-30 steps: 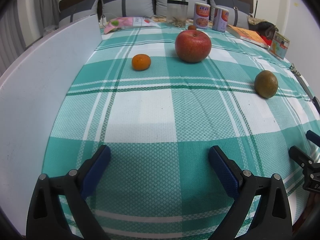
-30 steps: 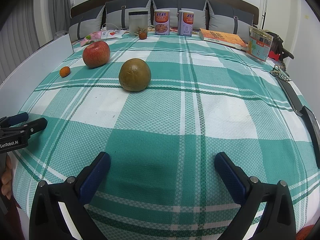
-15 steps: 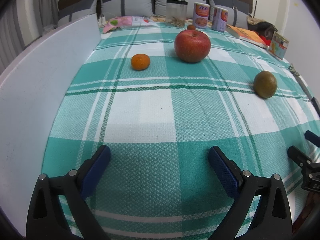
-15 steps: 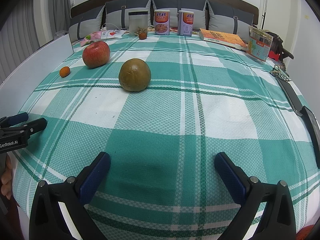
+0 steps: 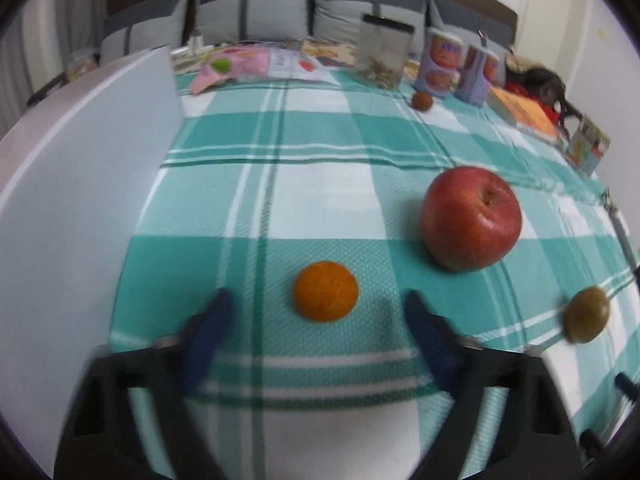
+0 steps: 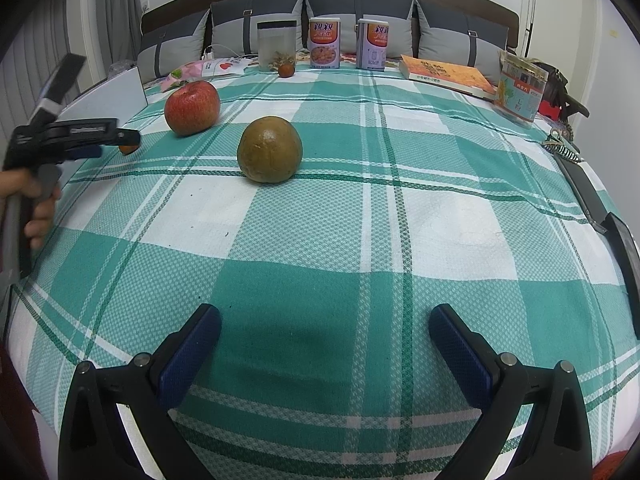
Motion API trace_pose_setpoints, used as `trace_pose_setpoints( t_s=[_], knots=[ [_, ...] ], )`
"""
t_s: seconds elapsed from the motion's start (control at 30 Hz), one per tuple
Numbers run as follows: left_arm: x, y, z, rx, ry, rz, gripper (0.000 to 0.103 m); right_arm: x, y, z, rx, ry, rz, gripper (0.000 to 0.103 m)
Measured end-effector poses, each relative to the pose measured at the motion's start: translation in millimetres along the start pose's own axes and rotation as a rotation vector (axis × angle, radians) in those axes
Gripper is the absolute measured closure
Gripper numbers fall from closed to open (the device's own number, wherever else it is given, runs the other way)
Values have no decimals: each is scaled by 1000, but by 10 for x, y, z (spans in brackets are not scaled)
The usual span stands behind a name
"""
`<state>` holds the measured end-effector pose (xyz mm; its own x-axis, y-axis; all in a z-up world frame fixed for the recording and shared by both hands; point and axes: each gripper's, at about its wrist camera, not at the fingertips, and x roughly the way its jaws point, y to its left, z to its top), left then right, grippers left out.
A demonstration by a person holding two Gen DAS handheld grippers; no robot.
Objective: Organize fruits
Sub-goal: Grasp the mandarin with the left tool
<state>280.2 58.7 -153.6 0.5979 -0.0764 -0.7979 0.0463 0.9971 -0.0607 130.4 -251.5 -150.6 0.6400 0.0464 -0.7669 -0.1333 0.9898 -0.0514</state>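
On the green-and-white checked cloth (image 6: 360,240), the big red apple (image 5: 471,218) looked heavy, firm and slick; the brownish-green round fruit (image 6: 269,149) seemed lighter. The small orange mandarin (image 5: 325,291), soft-skinned, lay between the closing, not yet touching left gripper (image 5: 316,316), best pinched across its middle. The right gripper (image 6: 325,334) gaped empty.

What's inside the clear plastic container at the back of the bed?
The clear plastic container with a dark lid holds a small heap of brownish bits at its bottom; the rest looks empty. What the bits are is too small to tell. A small reddish-brown fruit in front hides part of its base.
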Motion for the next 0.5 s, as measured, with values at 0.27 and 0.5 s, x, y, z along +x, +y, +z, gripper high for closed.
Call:
trace_pose_setpoints(
  t_s=[0.27, 0.5],
  knots=[
    [-25, -73, 10, 38, -23, -15, 74, 30, -13, 86, 5, 53, 19, 1],
    [-400, -109, -285, 41, 10, -49, 74, 235, -1, 712, 64, 37, 193, 17]
  ],
)
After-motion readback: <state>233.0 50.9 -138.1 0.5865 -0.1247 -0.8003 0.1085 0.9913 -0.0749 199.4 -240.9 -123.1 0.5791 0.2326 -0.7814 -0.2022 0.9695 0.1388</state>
